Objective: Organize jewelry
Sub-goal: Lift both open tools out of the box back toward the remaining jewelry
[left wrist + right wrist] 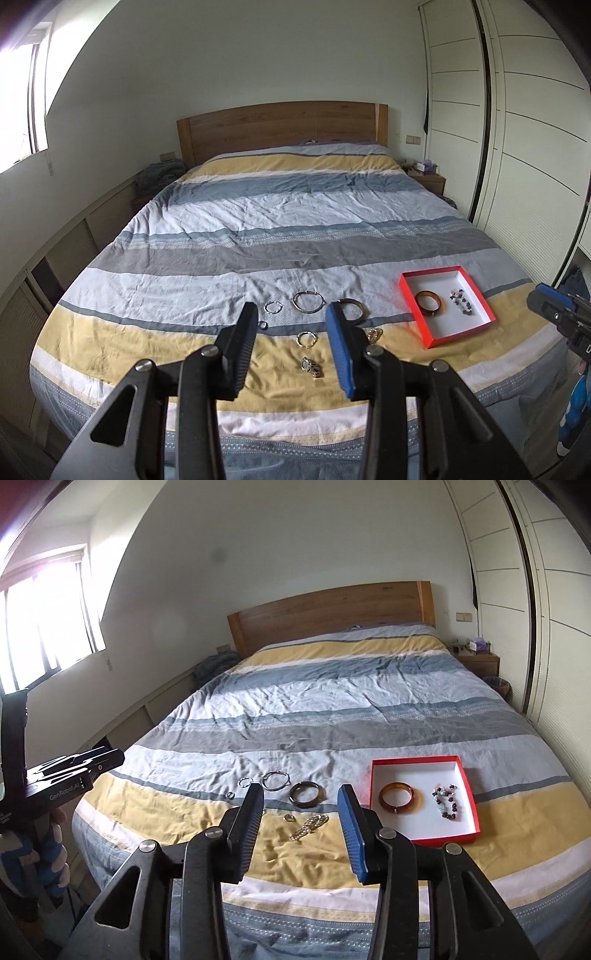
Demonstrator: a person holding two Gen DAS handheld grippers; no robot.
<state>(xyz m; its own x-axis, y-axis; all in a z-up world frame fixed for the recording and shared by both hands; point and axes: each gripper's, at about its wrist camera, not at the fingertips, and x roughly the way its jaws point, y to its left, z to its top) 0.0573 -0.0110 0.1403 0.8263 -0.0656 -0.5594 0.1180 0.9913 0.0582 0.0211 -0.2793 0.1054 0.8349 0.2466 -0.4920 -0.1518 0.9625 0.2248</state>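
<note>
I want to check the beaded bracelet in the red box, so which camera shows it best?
The right wrist view: the beaded bracelet lies closer and its dark and pale beads separate clearly. The left wrist view shows it smaller and blurrier, off to the side.

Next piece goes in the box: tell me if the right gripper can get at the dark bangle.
Probably yes. The right gripper is open and empty, and the dark bangle lies flat on the bed just ahead, nothing covering it.
</note>
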